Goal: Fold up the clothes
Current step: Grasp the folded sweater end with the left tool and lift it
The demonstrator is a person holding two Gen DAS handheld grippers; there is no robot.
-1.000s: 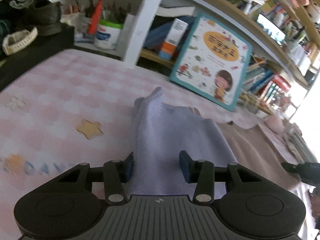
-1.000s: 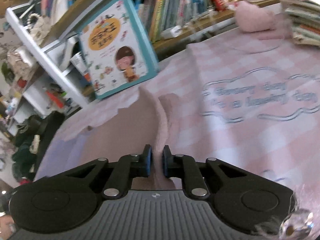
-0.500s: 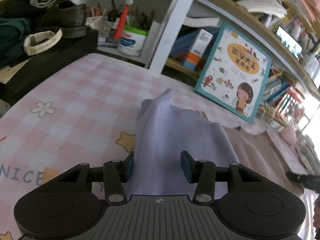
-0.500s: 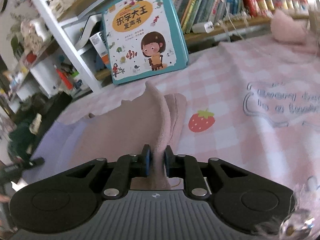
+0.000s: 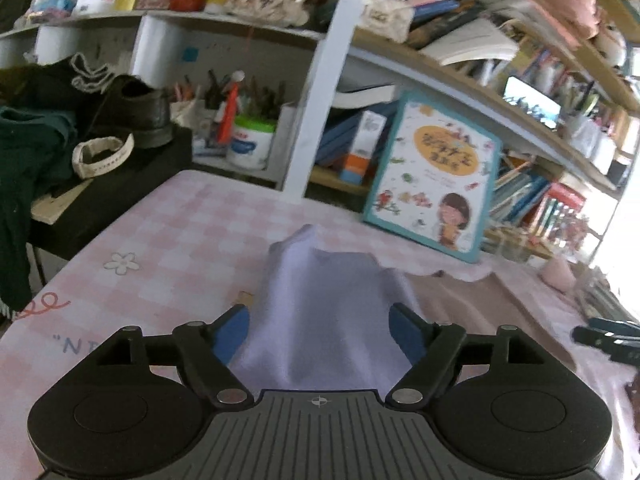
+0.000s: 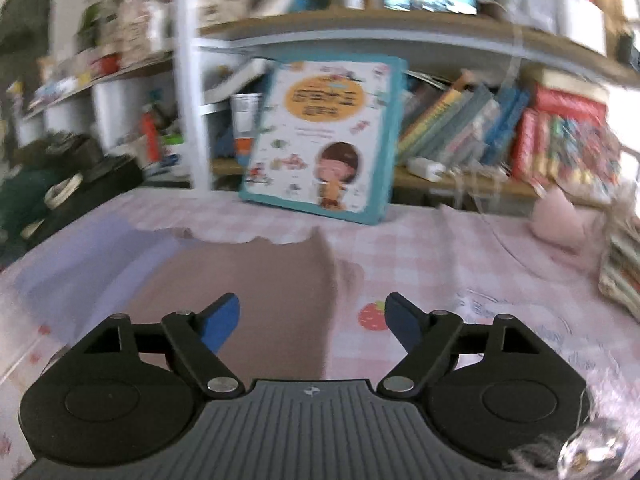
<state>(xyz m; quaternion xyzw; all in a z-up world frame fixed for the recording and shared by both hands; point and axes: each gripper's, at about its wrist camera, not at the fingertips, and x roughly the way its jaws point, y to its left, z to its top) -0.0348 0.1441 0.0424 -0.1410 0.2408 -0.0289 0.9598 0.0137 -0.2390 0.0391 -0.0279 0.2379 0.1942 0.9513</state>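
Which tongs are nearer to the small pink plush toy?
Right. The right tongs are over the brownish-pink cloth, nearer the pink plush toy; the left tongs straddle the lavender cloth, farther away.

The black right gripper with blue tips [image 6: 312, 320] is wide open over a soft brownish-pink cloth [image 6: 256, 280] on the pink checked table cover [image 6: 440, 248].

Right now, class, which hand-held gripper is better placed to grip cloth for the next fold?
Left. The left hand-held gripper has lavender cloth bunched between its open fingers; the right hand-held gripper straddles only the pink cloth's edge.
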